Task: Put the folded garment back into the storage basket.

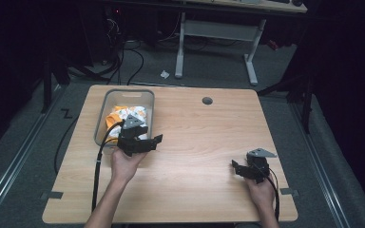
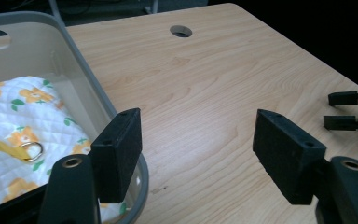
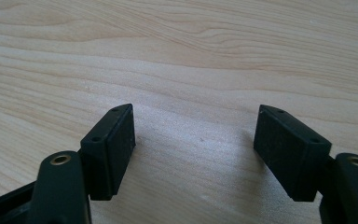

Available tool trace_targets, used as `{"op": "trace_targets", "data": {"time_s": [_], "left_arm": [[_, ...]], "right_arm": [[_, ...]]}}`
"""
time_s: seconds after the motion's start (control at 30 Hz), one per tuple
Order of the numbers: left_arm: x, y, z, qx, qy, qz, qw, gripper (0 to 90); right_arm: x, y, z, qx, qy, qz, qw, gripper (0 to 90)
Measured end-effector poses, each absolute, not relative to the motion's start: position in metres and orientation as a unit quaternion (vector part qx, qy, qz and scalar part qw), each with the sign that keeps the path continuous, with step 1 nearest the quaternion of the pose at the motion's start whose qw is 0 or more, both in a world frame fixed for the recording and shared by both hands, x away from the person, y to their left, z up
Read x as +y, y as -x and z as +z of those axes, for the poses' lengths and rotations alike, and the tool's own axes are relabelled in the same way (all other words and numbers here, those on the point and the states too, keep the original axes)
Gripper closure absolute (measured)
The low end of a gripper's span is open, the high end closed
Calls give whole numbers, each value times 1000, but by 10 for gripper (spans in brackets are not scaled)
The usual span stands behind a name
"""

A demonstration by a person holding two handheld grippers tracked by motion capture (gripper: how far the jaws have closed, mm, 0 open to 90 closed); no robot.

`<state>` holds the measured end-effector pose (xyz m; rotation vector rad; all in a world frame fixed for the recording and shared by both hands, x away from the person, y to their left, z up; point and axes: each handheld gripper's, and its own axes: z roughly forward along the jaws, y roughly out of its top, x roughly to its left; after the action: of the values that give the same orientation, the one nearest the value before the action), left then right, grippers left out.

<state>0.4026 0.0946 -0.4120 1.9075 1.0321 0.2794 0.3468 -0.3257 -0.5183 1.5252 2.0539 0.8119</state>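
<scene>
A grey plastic bin [image 1: 149,105] stands on the left of the wooden table [image 1: 199,137]. Inside it lies a white quilted cloth [image 2: 23,116] printed with orange flowers, with a yellow strap and a metal ring [image 2: 31,150]. My left gripper [image 1: 153,141] is open at the bin's near right corner, its left jaw over the rim [image 2: 81,70] and nothing between the jaws. My right gripper [image 1: 236,166] is open low over bare wood at the table's right front, holding nothing. Seen from the left gripper view, the right gripper [image 2: 342,109] is at the far right.
A round cable hole [image 1: 207,100] sits in the table near the far edge. Beyond the table stand a white desk frame [image 1: 216,33] and cables on a dark floor. Bare wood lies between the two grippers.
</scene>
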Motion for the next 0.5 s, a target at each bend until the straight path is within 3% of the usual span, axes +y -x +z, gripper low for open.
{"op": "trace_targets", "data": {"time_s": [0.5], "left_arm": [[81, -394, -418, 407, -784, 109, 457, 330]], "right_arm": [[-326, -347, -518, 745, -554, 295, 227, 295]]}}
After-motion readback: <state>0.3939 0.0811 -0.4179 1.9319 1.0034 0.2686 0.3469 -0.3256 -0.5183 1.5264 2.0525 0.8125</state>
